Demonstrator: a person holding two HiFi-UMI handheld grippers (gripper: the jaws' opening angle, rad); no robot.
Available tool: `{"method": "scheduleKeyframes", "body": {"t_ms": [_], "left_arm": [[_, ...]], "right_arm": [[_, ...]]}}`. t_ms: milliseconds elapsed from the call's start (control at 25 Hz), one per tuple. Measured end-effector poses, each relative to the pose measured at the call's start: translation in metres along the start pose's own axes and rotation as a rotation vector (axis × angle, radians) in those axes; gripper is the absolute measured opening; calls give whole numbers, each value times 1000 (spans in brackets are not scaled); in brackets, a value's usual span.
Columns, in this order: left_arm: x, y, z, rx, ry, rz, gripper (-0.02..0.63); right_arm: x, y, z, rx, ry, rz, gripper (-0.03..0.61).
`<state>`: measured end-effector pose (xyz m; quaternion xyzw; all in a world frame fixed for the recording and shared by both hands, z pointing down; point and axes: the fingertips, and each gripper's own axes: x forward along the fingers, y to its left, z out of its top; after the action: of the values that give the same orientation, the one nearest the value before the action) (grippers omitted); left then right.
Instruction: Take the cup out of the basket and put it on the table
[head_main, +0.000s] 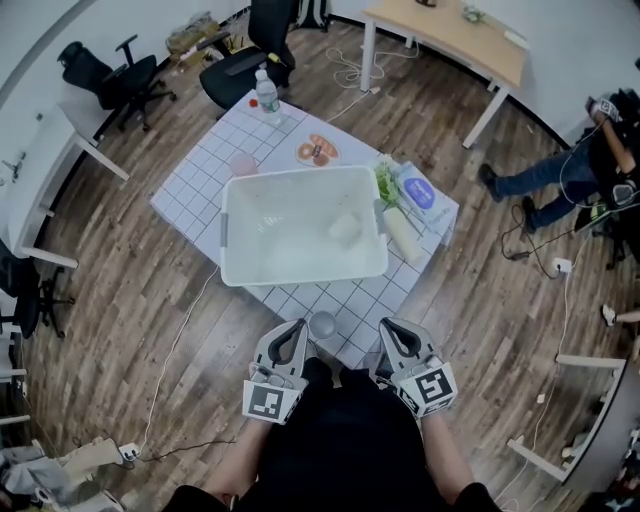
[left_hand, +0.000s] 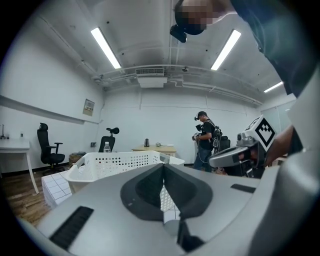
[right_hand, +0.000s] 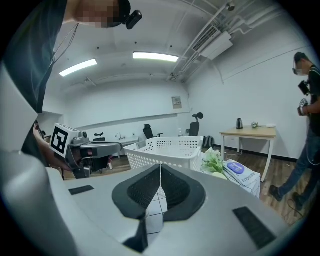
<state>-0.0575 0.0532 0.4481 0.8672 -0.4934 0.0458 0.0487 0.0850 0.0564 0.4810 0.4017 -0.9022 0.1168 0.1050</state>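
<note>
While the left claw (head_main: 298, 327) and right claw (head_main: 388, 326) hang shut and empty, a grey cup (head_main: 322, 325) stands on the desk (head_main: 200, 190) between them, nearer the left. A pale thing (head_main: 345, 228) sits rightward in the basket (head_main: 228, 232) beyond.

An open office, by the look of it. Swivel chairs (head_main: 135, 75) stand about on a wood-plank floor (head_main: 130, 300). A pale desk (head_main: 450, 40) sits by the far wall with a kettle (right_hand: 239, 123) on it, and a white desk (head_main: 40, 170) lines the left side. Strip lights (left_hand: 106, 47) and an air unit (left_hand: 150, 80) sit on the plain white ceiling. Cables (head_main: 350, 70) trail over the floor (a person (left_hand: 204, 137) with gear strapped on stands nearby), and a small table (head_main: 200, 185) stands mid-room.
</note>
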Motion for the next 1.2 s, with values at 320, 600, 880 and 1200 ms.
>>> {"method": "scheduleKeyframes", "body": {"t_ms": [320, 600, 880, 1200], "left_arm": [[4, 2, 4, -4, 9, -37, 9], [6, 12, 4, -2, 17, -58, 9], [8, 27, 6, -9, 32, -83, 9], [13, 48, 3, -26, 58, -116, 9]], "right_arm": [[11, 3, 19, -90, 24, -9, 25], [32, 0, 38, -189, 63, -24, 25], [62, -7, 58, -308, 162, -27, 28], [108, -9, 63, -426, 305, 0, 132]]}}
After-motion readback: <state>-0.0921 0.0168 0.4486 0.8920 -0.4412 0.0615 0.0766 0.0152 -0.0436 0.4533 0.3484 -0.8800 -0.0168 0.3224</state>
